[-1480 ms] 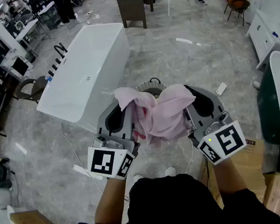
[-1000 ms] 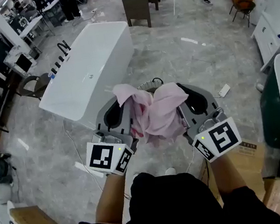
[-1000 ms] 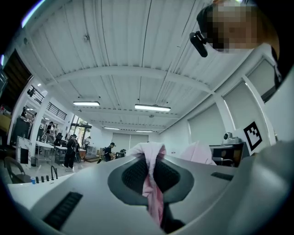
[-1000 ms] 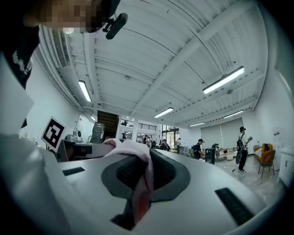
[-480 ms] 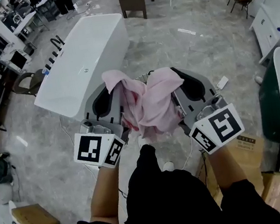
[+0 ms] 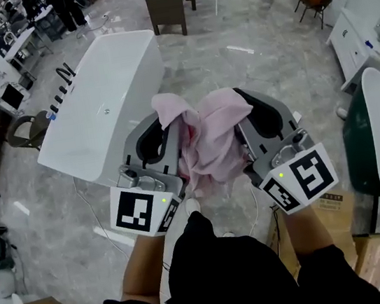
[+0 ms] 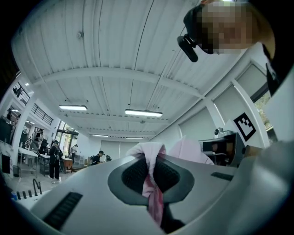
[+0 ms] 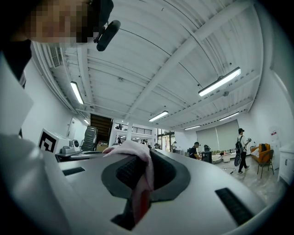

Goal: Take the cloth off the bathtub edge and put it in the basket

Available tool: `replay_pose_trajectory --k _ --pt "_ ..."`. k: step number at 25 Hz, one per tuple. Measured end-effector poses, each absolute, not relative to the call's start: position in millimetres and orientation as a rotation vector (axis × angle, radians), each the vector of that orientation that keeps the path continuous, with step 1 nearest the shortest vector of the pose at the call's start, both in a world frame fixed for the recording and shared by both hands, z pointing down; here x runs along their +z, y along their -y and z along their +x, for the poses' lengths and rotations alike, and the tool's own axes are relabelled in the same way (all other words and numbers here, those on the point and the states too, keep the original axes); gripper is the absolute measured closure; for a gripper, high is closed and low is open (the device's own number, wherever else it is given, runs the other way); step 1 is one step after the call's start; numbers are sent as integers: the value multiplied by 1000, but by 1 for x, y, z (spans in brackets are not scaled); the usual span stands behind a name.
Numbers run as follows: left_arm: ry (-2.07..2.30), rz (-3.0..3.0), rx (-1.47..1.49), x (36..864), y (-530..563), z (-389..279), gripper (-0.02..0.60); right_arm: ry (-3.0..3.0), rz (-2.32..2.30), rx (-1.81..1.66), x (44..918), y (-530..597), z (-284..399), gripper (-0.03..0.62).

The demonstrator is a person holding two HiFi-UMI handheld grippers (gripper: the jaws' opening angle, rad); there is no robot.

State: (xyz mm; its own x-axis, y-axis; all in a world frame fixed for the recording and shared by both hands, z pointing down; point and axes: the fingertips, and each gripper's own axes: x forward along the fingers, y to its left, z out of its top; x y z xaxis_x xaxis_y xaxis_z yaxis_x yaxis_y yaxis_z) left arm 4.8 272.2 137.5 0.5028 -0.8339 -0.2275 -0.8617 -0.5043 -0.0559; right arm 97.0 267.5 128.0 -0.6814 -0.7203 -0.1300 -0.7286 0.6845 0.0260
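The pink cloth [image 6: 211, 144] is off the bathtub [image 6: 105, 104] and hangs in the air in front of the person, bunched between the two grippers, with the tub well apart to the left and ahead. The left gripper [image 7: 151, 172] has its jaws pressed together on a fold that runs up between the pads and spills over the top. The right gripper [image 8: 144, 172] pinches another fold the same way. The two stand near each other, side by side, and the loose middle of the cloth sags between them. The step in hand looks like the carry to the basket. To do it well, hold both pinches firm, leave the grippers close so the cloth is not pulled taut out of either grip, and carry it high enough that the hanging end clears the floor [image 6: 269, 65]. Once over the basket, lower the bundle in before letting go, and open both sides together so that no corner drapes over the rim. The basket itself shows in no view. It may lie behind the cloth, which covers the floor straight ahead. Both gripper views tilt up at the ceiling and show nothing below. How deep each fold sits in the pads cannot be told.
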Motion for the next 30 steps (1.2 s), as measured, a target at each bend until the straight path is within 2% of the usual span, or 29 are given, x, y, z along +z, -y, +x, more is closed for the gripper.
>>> replay_pose_trajectory --k 16,30 --pt "-1409 -2743 313 164 -140 -29 557 -2786 -1352 76 148 -128 53 548" --pt "-1299 -2805 370 153 -62 -60 557 -2715 -1454 149 117 -34 17 548"
